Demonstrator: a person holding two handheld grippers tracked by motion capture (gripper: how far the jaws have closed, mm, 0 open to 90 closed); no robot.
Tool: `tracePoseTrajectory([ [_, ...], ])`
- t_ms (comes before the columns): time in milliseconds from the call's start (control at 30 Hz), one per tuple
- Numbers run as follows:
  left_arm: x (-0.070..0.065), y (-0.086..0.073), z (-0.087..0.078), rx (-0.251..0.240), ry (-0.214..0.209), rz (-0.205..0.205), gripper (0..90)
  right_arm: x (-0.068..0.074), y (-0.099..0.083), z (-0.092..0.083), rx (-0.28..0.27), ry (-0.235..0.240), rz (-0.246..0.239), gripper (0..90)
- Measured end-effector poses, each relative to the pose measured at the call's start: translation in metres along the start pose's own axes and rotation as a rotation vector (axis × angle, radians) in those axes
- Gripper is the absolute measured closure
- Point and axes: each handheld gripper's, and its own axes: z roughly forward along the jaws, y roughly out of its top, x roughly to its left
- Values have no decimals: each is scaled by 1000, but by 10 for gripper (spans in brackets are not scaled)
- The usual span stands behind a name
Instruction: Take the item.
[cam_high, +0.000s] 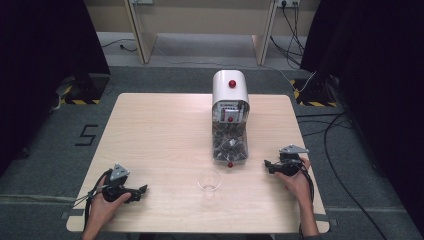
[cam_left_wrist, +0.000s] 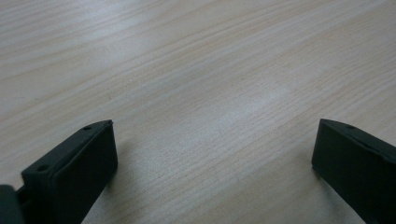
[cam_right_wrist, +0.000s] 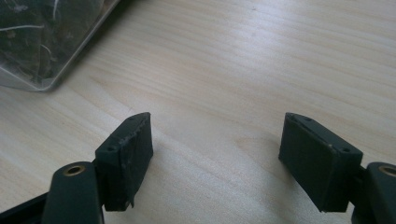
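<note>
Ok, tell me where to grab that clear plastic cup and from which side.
Grip the clear cup across its side wall, just under the rim. It stands upright and open-topped in front of the dispenser. Probably come in level from the right with the right hand-held gripper: its jaws are open and nothing lies between.

bright even overhead light, soft shadows, mild blur, dark edges

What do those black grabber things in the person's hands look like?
Each is black with two blocky, flat-faced jaws. The left gripper and the right gripper each carry a grey three-cornered plate on top, and a dark cable trails back from each along the bare forearm. No sleeves show.
</note>
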Motion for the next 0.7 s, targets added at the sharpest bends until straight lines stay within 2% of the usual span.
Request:
tracePoseTrajectory([
  [533,0,0,0,0,0,0,0,0,0,0,-1,1,-1,273],
  [600,0,0,0,0,0,0,0,-1,0,0,-3,7,-20,277],
  [700,0,0,0,0,0,0,0,-1,0,0,-3,6,-20,277],
])
